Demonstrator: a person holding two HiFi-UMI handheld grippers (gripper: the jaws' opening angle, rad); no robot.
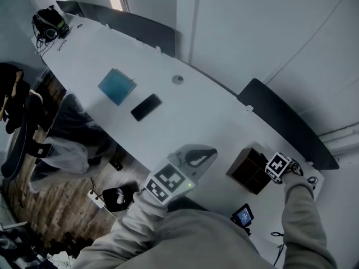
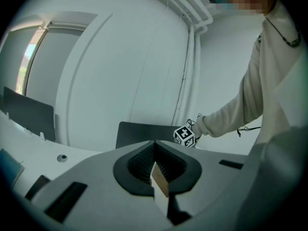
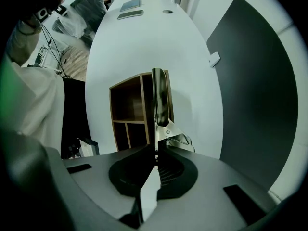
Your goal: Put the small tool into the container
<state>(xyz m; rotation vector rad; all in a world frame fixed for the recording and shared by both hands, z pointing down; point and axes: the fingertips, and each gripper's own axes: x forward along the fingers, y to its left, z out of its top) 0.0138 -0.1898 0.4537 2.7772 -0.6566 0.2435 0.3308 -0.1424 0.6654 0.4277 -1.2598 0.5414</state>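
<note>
Your right gripper point(image 3: 155, 152) pinches the small tool point(image 3: 161, 100) over the container point(image 3: 126, 105) wall at frame centre. Ease it left, then release. Your left gripper point(image 2: 154, 148) sits closed, empty.

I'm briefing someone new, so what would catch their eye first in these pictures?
The right gripper pinches a slim metal tool over the edge of the wooden compartment box, at the near end of the white table. Farther along lie a teal box and a black phone.
</note>
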